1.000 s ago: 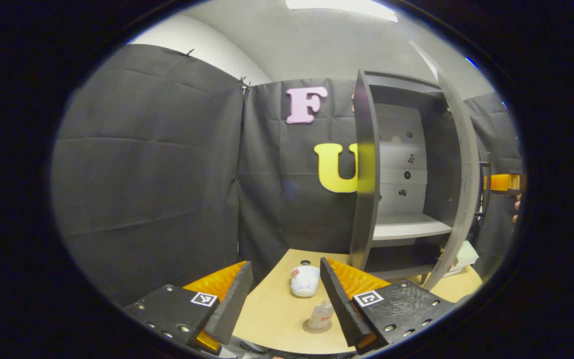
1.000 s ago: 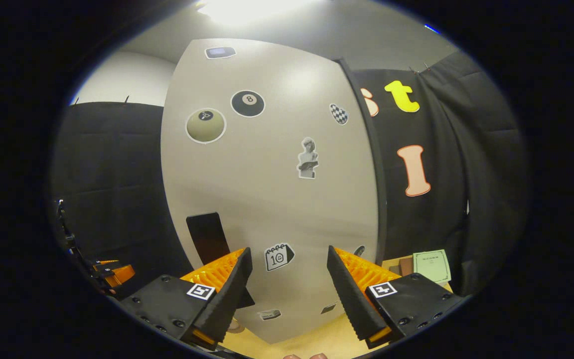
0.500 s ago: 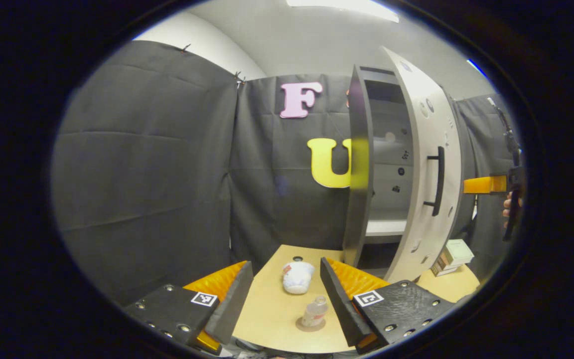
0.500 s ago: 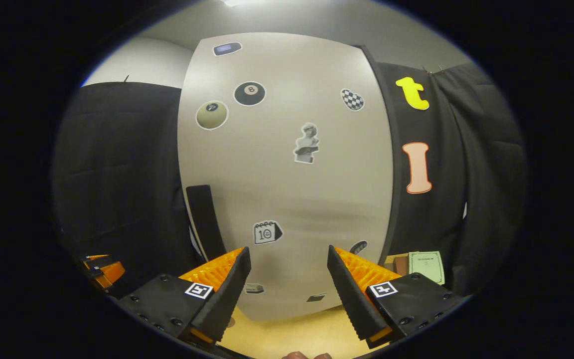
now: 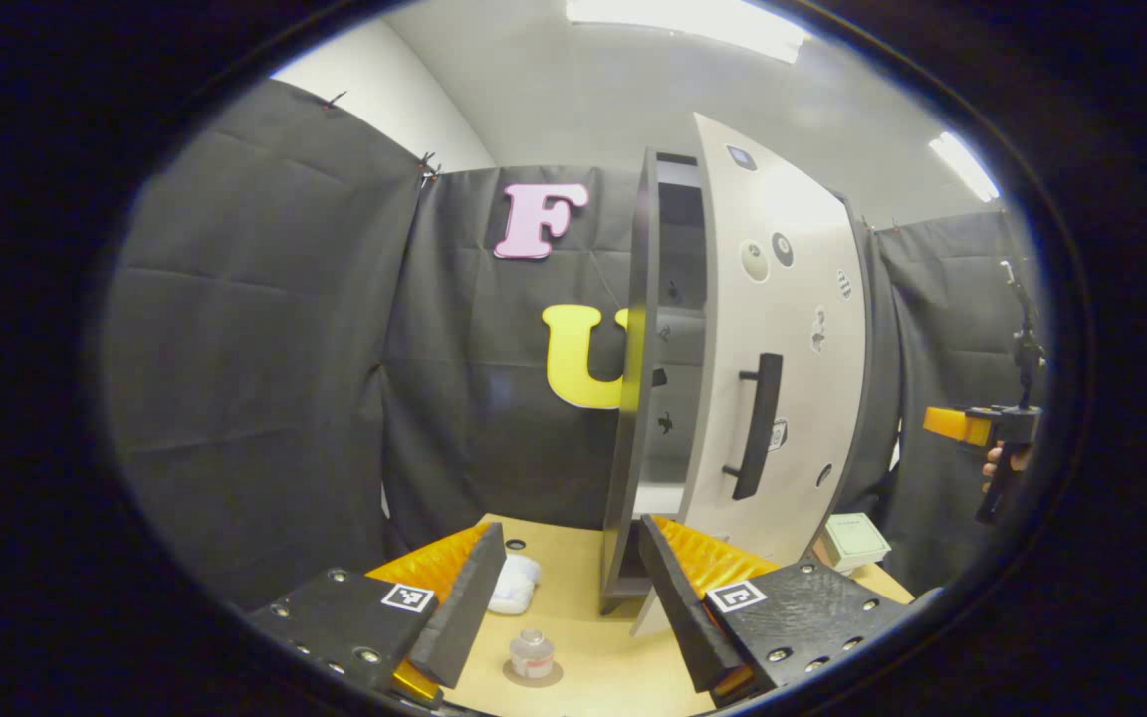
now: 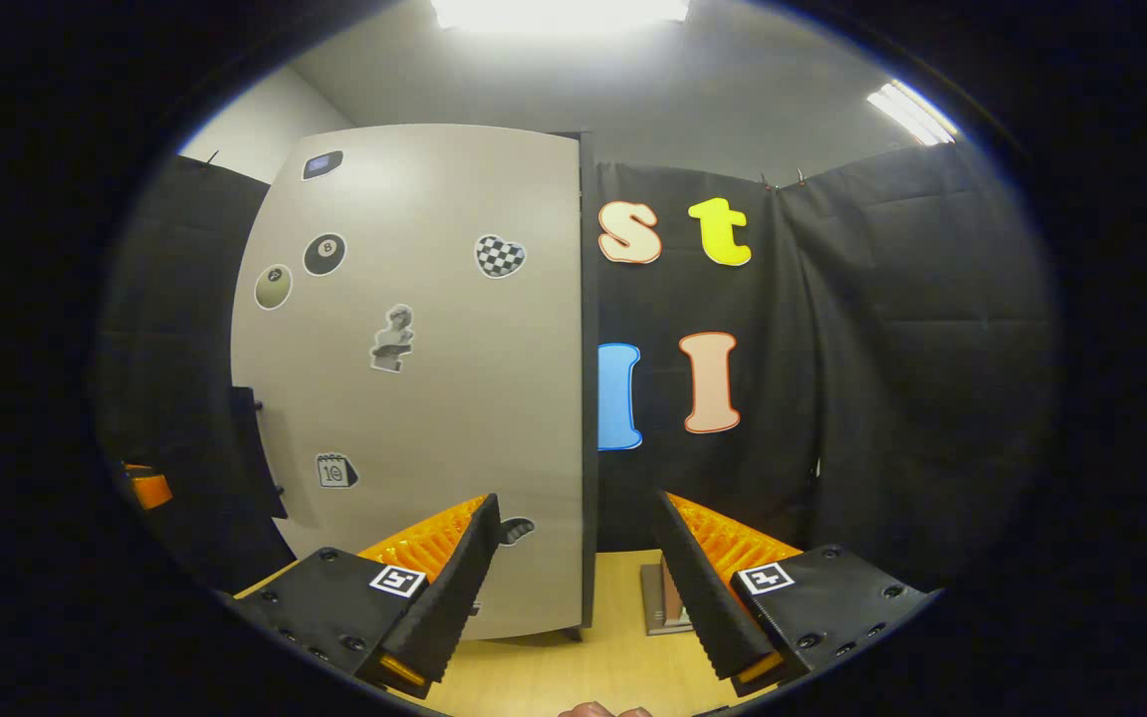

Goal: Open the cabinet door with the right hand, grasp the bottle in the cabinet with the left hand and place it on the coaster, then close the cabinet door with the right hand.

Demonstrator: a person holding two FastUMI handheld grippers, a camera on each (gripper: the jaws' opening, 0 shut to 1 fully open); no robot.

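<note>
I'm seeing the bottle (image 5: 532, 652) sitting on the coaster (image 5: 532, 674) at the worktop (image 5: 573, 637) front, cloth bundle (image 5: 514, 584) behind it, cabinet (image 5: 633, 398) standing right, booklet (image 5: 855, 541) beyond its door (image 5: 783, 329).

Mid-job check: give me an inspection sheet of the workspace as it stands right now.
Surface: light wooden tabletop, bare patches around the things.
Job's things: small clear plastic bottle upright on round coaster; tall grey cabinet, its beige stickered door nearly shut, a gap left.
Clutter: white crumpled bag; pale green box.
Grippers: left gripper open, empty; right gripper open, empty, off the door.
Cables: nothing seen.
Surroundings: black cloth walls, ceiling lights.
</note>
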